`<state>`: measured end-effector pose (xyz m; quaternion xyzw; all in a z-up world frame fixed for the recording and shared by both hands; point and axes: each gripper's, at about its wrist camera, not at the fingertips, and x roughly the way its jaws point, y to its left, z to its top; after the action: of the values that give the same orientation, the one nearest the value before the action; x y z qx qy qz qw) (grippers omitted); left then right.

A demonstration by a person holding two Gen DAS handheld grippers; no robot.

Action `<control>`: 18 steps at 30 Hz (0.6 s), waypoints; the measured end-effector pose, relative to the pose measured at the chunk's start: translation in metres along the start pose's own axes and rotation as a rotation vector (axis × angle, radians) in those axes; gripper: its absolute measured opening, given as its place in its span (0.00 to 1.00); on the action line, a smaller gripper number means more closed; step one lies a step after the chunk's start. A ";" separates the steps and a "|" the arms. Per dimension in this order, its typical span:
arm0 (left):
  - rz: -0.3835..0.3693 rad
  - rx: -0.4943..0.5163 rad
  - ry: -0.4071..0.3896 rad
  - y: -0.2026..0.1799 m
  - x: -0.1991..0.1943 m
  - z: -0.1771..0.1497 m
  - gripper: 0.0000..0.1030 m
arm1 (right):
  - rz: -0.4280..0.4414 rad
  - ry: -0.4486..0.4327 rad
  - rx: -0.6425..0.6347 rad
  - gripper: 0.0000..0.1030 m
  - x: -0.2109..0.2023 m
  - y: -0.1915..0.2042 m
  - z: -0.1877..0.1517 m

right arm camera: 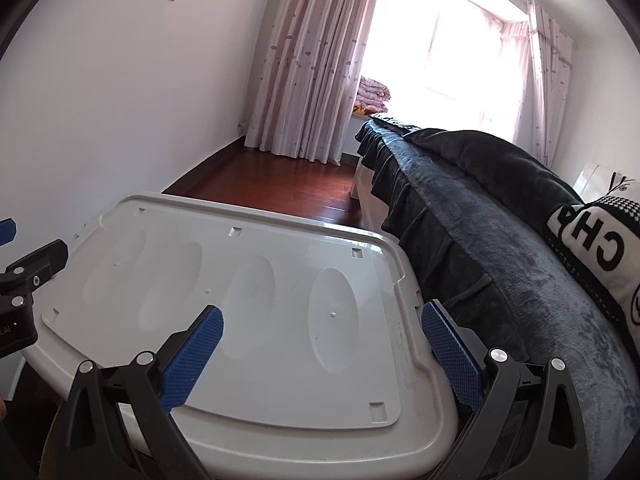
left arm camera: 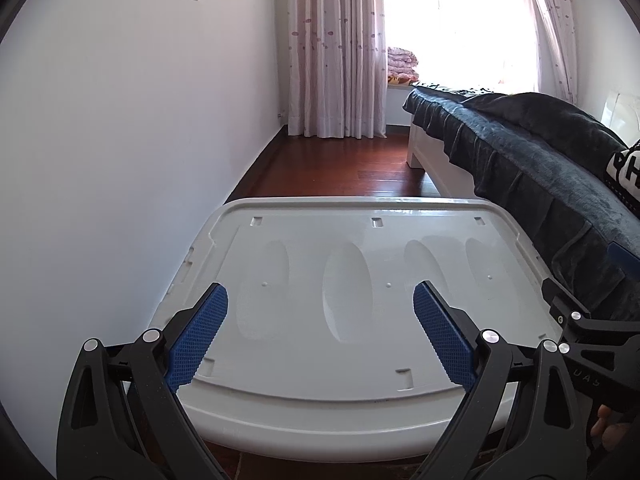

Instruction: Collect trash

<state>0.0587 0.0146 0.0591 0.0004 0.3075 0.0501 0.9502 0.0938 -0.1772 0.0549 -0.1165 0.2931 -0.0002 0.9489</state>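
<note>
A white plastic storage-box lid (left arm camera: 360, 232) with oval recesses lies flat below both grippers; it also shows in the right wrist view (right arm camera: 280, 248). No trash shows in either view. My left gripper (left arm camera: 320, 308) is open and empty, held just above the lid's near half. My right gripper (right arm camera: 322, 326) is open and empty, above the lid's right near part, its right finger (right arm camera: 448, 348) past the lid's edge by the bed. Part of the right gripper shows at the right of the left wrist view (left arm camera: 576, 320).
A bed with a dark blue blanket (right arm camera: 480, 240) runs along the right, touching the lid's side. A black-and-white pillow (right arm camera: 592, 248) lies on it. A white wall (left arm camera: 120, 140) stands left. Red wooden floor (left arm camera: 340, 168), curtains (left arm camera: 336, 48) and a bright window lie beyond.
</note>
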 end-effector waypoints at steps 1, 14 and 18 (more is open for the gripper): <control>-0.002 -0.001 0.001 -0.001 0.000 0.000 0.89 | -0.001 -0.001 -0.001 0.95 0.000 0.001 0.000; -0.005 0.007 0.002 -0.007 0.002 0.000 0.89 | 0.003 -0.006 0.015 0.95 -0.004 0.000 0.002; -0.005 0.008 -0.001 -0.007 0.002 0.000 0.89 | 0.001 -0.009 0.003 0.95 -0.004 0.002 0.001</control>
<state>0.0605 0.0075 0.0574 0.0034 0.3073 0.0468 0.9505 0.0909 -0.1744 0.0572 -0.1150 0.2887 0.0004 0.9505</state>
